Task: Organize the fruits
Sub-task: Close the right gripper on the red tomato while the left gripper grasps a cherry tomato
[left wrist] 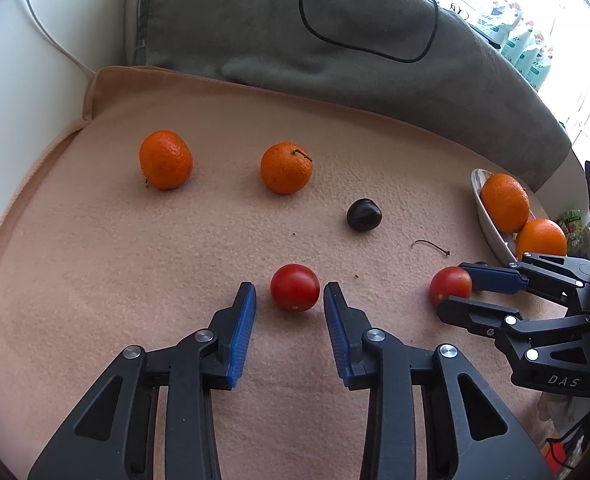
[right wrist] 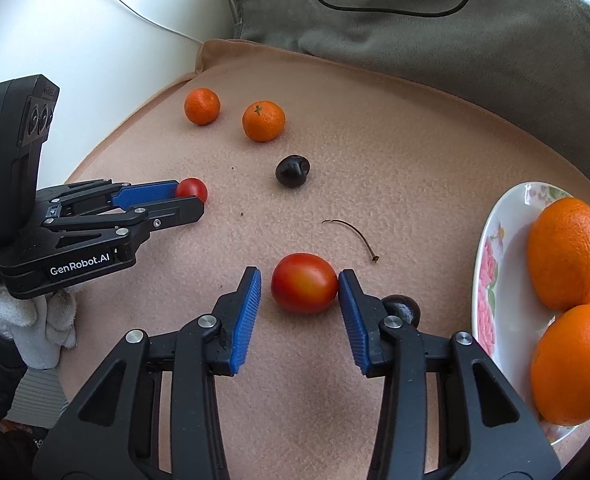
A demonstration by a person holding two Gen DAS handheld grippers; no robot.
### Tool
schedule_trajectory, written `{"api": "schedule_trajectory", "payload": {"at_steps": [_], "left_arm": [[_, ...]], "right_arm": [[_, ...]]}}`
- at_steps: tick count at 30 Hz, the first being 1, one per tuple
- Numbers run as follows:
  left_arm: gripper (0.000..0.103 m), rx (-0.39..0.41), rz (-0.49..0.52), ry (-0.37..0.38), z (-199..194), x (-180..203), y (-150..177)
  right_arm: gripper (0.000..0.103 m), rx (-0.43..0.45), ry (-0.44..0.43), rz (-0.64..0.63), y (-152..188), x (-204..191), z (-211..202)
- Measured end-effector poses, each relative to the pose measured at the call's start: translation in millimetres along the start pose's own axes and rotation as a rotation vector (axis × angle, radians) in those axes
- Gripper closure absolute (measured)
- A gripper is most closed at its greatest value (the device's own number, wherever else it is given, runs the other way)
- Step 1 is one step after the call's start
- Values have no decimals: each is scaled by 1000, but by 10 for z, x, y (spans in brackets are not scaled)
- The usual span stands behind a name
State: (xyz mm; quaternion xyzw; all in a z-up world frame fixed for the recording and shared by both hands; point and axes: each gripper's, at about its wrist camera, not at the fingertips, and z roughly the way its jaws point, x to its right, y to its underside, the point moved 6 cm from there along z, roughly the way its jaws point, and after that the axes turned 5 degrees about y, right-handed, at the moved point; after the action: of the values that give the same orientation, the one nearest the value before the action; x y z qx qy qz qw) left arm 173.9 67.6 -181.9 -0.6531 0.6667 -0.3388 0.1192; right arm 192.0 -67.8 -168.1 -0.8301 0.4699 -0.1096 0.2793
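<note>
left claw (left wrist: 289,294) straddles tomato (left wrist: 295,287), pads apart.

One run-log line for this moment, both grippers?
left gripper: open around small tomato | right gripper: open around bigger tomato | plate: two oranges

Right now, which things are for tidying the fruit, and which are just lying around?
For the job:
- two cherry tomatoes, one between each gripper's fingers
- two mandarins
- dark cherries
- flowered plate with two oranges

Just lying about:
- loose stem
- grey cushion
- cables
</note>
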Motion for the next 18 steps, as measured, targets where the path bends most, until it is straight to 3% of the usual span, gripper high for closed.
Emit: {"api": "schedule_trajectory", "payload": {"at_steps": [7,18], "left_arm": [[79,9,5,-2,39,-15,-34],[80,36,7,0,-23,22,-27]], "right_arm": [[67,-2,7,2,7,3,14],[67,17,5,6,16,-3,-26]]}}
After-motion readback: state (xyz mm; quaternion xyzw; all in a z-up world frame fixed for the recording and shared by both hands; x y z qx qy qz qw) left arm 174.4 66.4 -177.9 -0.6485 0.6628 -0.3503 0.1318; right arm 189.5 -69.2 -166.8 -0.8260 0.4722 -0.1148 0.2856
